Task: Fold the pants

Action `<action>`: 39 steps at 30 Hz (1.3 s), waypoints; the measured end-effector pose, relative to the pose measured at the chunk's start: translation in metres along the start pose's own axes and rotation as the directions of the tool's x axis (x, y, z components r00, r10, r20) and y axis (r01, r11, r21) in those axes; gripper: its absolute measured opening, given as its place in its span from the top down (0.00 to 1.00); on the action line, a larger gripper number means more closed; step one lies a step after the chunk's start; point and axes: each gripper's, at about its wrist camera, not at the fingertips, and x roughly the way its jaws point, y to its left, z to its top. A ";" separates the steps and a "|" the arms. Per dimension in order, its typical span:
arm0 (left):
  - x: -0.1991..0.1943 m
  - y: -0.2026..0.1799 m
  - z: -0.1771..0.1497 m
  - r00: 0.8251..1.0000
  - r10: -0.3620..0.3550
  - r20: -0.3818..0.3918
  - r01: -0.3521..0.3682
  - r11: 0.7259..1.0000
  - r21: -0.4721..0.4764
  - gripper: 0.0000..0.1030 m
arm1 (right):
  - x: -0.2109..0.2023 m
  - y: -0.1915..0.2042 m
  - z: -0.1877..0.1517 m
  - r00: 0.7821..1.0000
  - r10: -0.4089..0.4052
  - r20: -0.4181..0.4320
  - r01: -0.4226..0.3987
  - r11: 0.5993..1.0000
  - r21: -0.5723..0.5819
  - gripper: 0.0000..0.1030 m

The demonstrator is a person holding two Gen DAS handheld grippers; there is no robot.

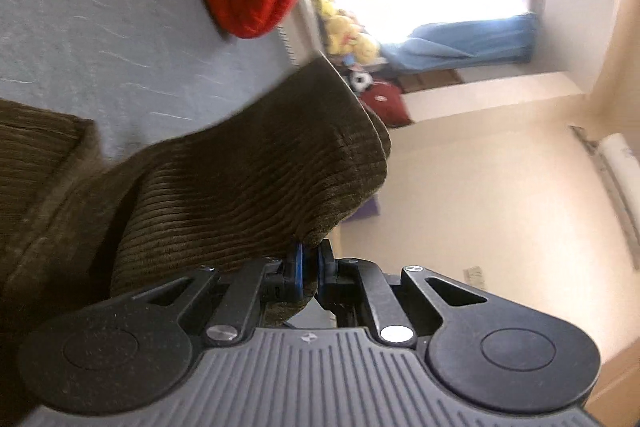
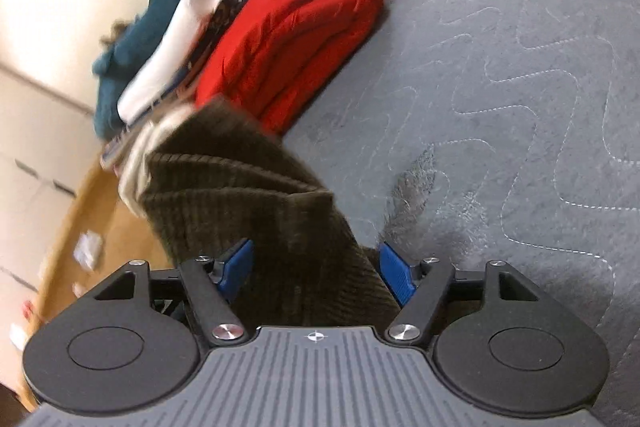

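1. Pants [image 1: 224, 179]: dark olive-brown corduroy, ribbed, bunched and partly lifted off the grey quilted bed [image 2: 520, 87].
2. One portion lies flat on the bed; a cream lining shows at one raised edge.

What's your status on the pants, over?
Left tongs clamped on brown corduroy pants. Right tongs wide, pants between pads, not pinched. Red folded garment beside them on grey mattress.

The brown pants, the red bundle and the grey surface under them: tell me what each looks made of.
Brown pants: likely corduroy, matte and soft, going by the fine parallel ribs. Red bundle: probably padded, quilted fabric, judging by its puffy stitched channels and slight sheen; the left view leaves it open. Grey surface: looks like quilted mattress fabric, matte, with wavy stitched lines.
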 end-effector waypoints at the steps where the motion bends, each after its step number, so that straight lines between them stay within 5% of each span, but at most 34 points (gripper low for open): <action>1: 0.000 -0.002 -0.001 1.000 -0.018 -0.005 0.018 1.000 0.002 0.94 | -0.001 -0.002 0.000 1.000 0.029 0.003 -0.029 0.999 0.022 0.29; 6: 0.006 -0.013 -0.006 0.998 -0.054 -0.030 0.055 0.998 0.035 0.94 | 0.002 -0.015 -0.004 0.974 0.227 0.014 -0.225 0.952 0.209 0.26; 8: 0.008 -0.010 -0.006 0.998 -0.049 -0.027 0.050 0.998 0.037 0.94 | 0.006 -0.017 -0.006 0.951 0.310 0.003 -0.300 0.917 0.262 0.44; 9: 0.009 -0.009 -0.006 0.999 -0.042 -0.020 0.043 0.998 0.038 0.94 | 0.006 -0.014 -0.006 0.949 0.314 0.003 -0.305 0.918 0.253 0.51; 11: 0.006 -0.010 -0.007 0.999 -0.044 -0.008 0.044 0.998 0.038 0.94 | 0.002 -0.009 -0.004 0.952 0.307 0.004 -0.300 0.929 0.216 0.85; 12: 0.006 -0.010 -0.008 0.999 -0.045 -0.008 0.045 0.998 0.039 0.94 | 0.000 -0.006 -0.002 0.953 0.302 0.005 -0.297 0.934 0.198 0.89; 19: 0.020 -0.023 -0.014 1.000 0.010 -0.021 -0.008 0.993 0.121 0.89 | -0.031 0.008 0.014 0.972 0.228 0.060 -0.232 0.971 0.053 0.91; 21: 0.022 -0.027 -0.016 0.999 0.047 -0.004 -0.046 0.990 0.136 0.66 | -0.047 0.008 0.024 0.970 0.214 0.113 -0.218 0.976 0.025 0.92; 23: 0.025 -0.036 -0.020 0.997 0.074 -0.016 -0.069 0.977 0.201 0.59 | -0.071 0.005 0.041 0.961 0.192 0.197 -0.197 0.980 0.008 0.95; 25: 0.032 -0.044 -0.028 0.995 0.080 -0.060 -0.060 0.959 0.277 0.59 | -0.110 -0.006 0.064 0.928 0.102 0.358 -0.117 0.993 0.019 0.95; 28: 0.046 -0.048 -0.042 0.982 0.148 -0.118 -0.093 0.921 0.379 0.59 | -0.172 -0.042 0.089 0.806 -0.105 0.583 0.045 0.992 0.117 0.95; 30: 0.061 -0.047 -0.053 0.953 0.255 -0.162 -0.160 0.882 0.444 0.59 | -0.213 -0.072 0.098 0.668 -0.316 0.673 0.225 0.949 0.222 0.95; 32: 0.075 -0.040 -0.065 0.906 0.377 -0.192 -0.233 0.824 0.517 0.59 | -0.237 -0.102 0.101 0.568 -0.482 0.667 0.323 0.876 0.358 0.95; 33: 0.086 -0.034 -0.073 0.869 0.450 -0.205 -0.270 0.780 0.564 0.58 | -0.248 -0.121 0.101 0.534 -0.544 0.647 0.340 0.839 0.425 0.95; 34: 0.095 -0.030 -0.084 0.826 0.521 -0.214 -0.301 0.730 0.614 0.56 | -0.256 -0.138 0.100 0.519 -0.590 0.618 0.348 0.807 0.478 0.95; 37: 0.119 -0.013 -0.114 0.699 0.678 -0.227 -0.334 0.590 0.735 0.46 | -0.265 -0.185 0.097 0.547 -0.675 0.495 0.355 0.722 0.594 0.90; 39: 0.132 -0.006 -0.135 0.636 0.744 -0.204 -0.321 0.495 0.807 0.39 | -0.263 -0.200 0.098 0.562 -0.699 0.443 0.380 0.694 0.612 0.88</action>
